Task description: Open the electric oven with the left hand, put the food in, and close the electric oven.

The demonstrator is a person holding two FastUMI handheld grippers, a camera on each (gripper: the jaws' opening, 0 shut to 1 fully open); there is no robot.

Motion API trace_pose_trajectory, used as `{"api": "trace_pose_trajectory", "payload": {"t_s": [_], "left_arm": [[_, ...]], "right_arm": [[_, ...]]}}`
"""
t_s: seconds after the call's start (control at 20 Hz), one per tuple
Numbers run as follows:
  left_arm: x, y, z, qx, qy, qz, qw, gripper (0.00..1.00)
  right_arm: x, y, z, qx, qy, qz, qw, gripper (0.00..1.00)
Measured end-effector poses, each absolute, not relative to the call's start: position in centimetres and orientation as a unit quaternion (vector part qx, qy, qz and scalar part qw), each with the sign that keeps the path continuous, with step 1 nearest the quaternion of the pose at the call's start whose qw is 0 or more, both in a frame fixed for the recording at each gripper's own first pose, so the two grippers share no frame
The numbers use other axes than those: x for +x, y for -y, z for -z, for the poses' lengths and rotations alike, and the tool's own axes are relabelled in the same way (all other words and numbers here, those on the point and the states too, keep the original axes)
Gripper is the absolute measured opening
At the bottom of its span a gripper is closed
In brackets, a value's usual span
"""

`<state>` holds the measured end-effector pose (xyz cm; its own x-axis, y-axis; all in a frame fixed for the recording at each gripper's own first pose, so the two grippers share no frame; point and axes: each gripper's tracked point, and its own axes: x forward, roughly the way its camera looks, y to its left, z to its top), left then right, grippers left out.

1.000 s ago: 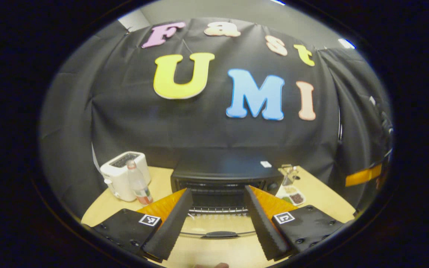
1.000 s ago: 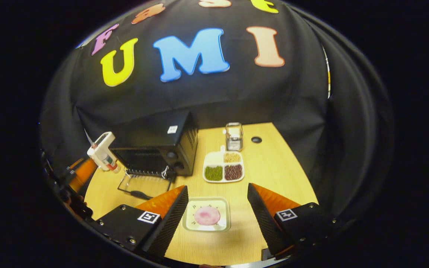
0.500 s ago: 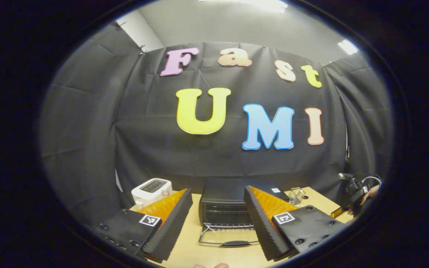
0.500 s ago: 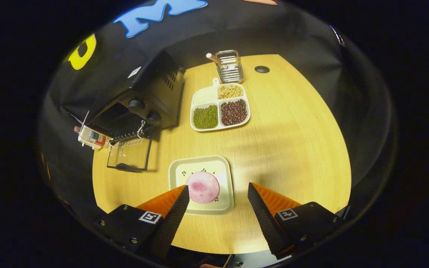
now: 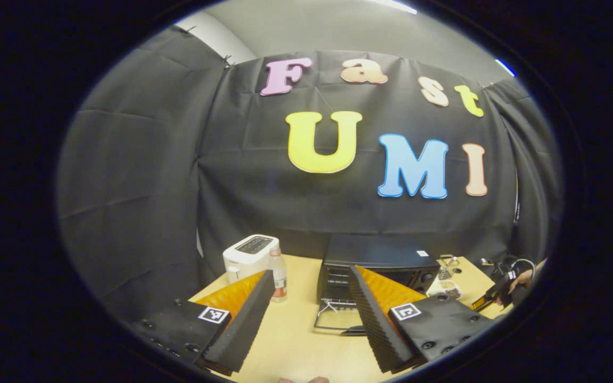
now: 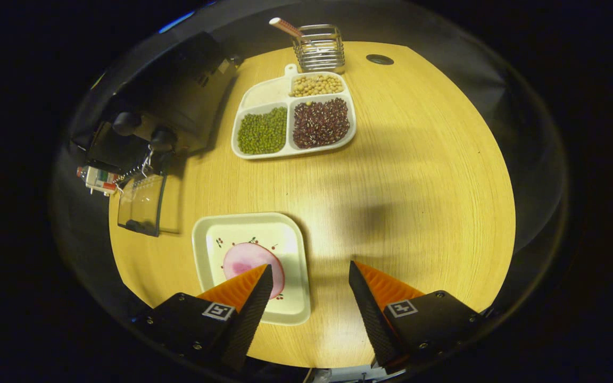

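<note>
Right tool (image 6: 309, 274) has dropped toward the plate (image 6: 293, 250).

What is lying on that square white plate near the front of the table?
A round pink slice of food lies on the plate. The right claw hangs open above, one finger covering the slice's near edge.

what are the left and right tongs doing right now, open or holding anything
Left tongs: open, empty, back from the oven with its door down.
Right tongs: open, empty, above the plate with the pink food.
</note>
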<state>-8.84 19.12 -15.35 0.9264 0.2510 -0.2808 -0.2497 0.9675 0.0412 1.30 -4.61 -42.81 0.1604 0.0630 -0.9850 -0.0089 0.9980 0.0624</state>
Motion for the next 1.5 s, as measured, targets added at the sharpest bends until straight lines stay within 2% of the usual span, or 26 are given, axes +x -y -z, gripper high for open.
{"api": "trace_pose_trajectory", "payload": {"t_s": [0.05, 0.35, 0.45, 0.5, 0.6, 0.65, 0.7, 0.75, 0.8, 0.85, 0.9, 0.95, 1.0, 1.05, 1.1, 1.3, 1.5], "left_arm": [[-9.1, -19.4, 15.5, 0.001, -0.145, -0.131, 0.981, 0.91], [-9.7, -20.1, 16.0, 0.000, -0.156, -0.139, 0.978, 0.97], [-9.6, -20.1, 16.2, -0.004, -0.156, -0.138, 0.978, 0.99], [-9.6, -20.2, 16.2, -0.006, -0.157, -0.136, 0.978, 0.94], [-9.5, -20.3, 16.6, -0.008, -0.159, -0.135, 0.978, 0.94], [-9.5, -20.3, 16.8, -0.009, -0.161, -0.134, 0.978, 0.99], [-9.4, -20.3, 17.0, -0.011, -0.164, -0.133, 0.977, 0.99], [-9.3, -20.3, 17.3, -0.014, -0.166, -0.133, 0.977, 0.99], [-9.2, -20.3, 17.4, -0.017, -0.167, -0.133, 0.977, 0.99], [-9.1, -20.2, 17.5, -0.021, -0.167, -0.133, 0.977, 0.99], [-9.1, -20.1, 17.5, -0.025, -0.167, -0.133, 0.977, 0.99], [-9.2, -19.9, 17.5, -0.027, -0.165, -0.134, 0.977, 0.99], [-9.3, -19.8, 17.3, -0.027, -0.162, -0.133, 0.977, 0.99], [-9.3, -19.8, 17.1, -0.025, -0.159, -0.134, 0.978, 0.99], [-9.3, -19.8, 16.9, -0.023, -0.157, -0.133, 0.978, 0.94], [-9.3, -20.2, 16.1, -0.019, -0.154, -0.133, 0.979, 0.93], [-8.9, -19.9, 15.6, -0.018, -0.152, -0.132, 0.979, 0.91]], "right_arm": [[1.3, 4.7, 43.3, 0.014, -0.651, -0.022, 0.758, 0.85], [1.4, 4.6, 44.0, -0.054, -0.655, -0.016, 0.754, 0.84], [1.6, 5.0, 44.0, -0.080, -0.653, -0.015, 0.753, 0.77], [1.6, 4.9, 43.8, -0.084, -0.654, -0.015, 0.751, 0.74], [1.5, 4.6, 44.1, -0.080, -0.657, -0.014, 0.749, 0.75], [1.5, 4.0, 44.6, -0.066, -0.661, -0.018, 0.747, 0.75], [1.4, 3.3, 44.1, -0.057, -0.660, -0.015, 0.749, 0.55], [1.3, 2.7, 44.4, -0.048, -0.658, -0.021, 0.751, 0.49], [1.4, 2.6, 44.0, -0.056, -0.656, -0.023, 0.752, 0.28], [0.9, 2.7, 44.4, -0.061, -0.661, -0.037, 0.747, 0.22], [1.0, 3.0, 46.8, -0.034, -0.650, -0.032, 0.758, 0.22], [0.8, 3.7, 48.5, -0.013, -0.660, -0.033, 0.750, 0.00], [1.4, 3.8, 46.5, 0.002, -0.655, -0.039, 0.755, 0.01], [1.6, 4.1, 47.0, 0.010, -0.648, -0.042, 0.761, 0.01], [1.9, 4.8, 46.4, 0.014, -0.645, -0.042, 0.763, 0.01], [1.7, 4.3, 46.2, 0.042, -0.622, -0.045, 0.781, 0.00], [0.8, 2.7, 46.0, 0.170, -0.624, -0.029, 0.762, 0.01]]}}
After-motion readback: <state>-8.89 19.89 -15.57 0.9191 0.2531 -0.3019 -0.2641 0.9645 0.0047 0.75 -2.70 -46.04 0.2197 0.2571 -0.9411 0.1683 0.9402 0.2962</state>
